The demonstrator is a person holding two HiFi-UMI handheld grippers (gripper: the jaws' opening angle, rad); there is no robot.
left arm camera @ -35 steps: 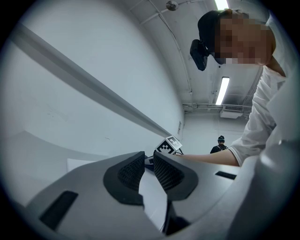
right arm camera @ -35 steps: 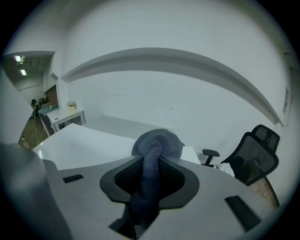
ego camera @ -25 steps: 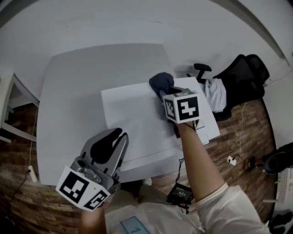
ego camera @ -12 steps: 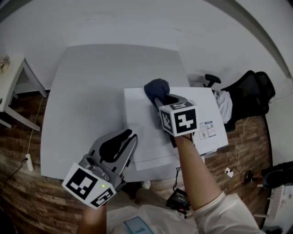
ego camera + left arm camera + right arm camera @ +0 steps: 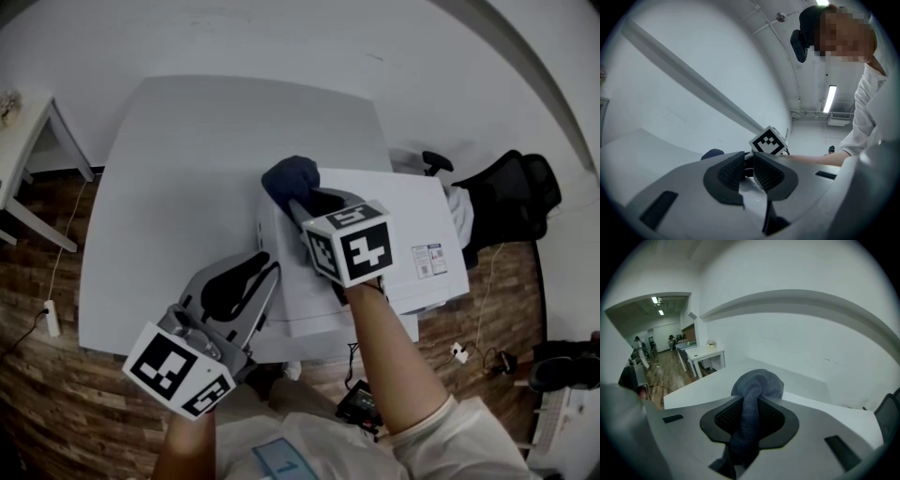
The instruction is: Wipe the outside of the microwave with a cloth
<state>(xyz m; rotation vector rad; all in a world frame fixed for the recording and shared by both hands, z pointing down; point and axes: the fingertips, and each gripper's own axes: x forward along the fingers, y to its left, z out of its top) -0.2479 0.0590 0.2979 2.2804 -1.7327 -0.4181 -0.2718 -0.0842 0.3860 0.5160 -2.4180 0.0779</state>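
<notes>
The white microwave [image 5: 403, 230] stands on the grey table [image 5: 178, 187], seen from above. My right gripper [image 5: 302, 200] is shut on a dark blue cloth [image 5: 289, 178], and the cloth's bunched end rests on the microwave's top at its back left corner. In the right gripper view the cloth [image 5: 757, 385] runs back between the pads of the right gripper [image 5: 750, 408]. My left gripper [image 5: 267, 269] hovers by the microwave's front left corner. Its jaws are shut to a thin slit with nothing in them [image 5: 749, 162]. The left gripper view shows the right gripper's marker cube [image 5: 768, 140] ahead.
A black office chair [image 5: 511, 202] stands right of the table, with clothes draped beside it. A small white side table [image 5: 23, 122] is at the far left. A power strip [image 5: 47, 319] and a black device [image 5: 361, 401] lie on the wooden floor.
My right gripper has slid the cloth leftward along the microwave's top, from the middle of the back edge to the back left corner. The left gripper has shifted slightly and stays shut.
</notes>
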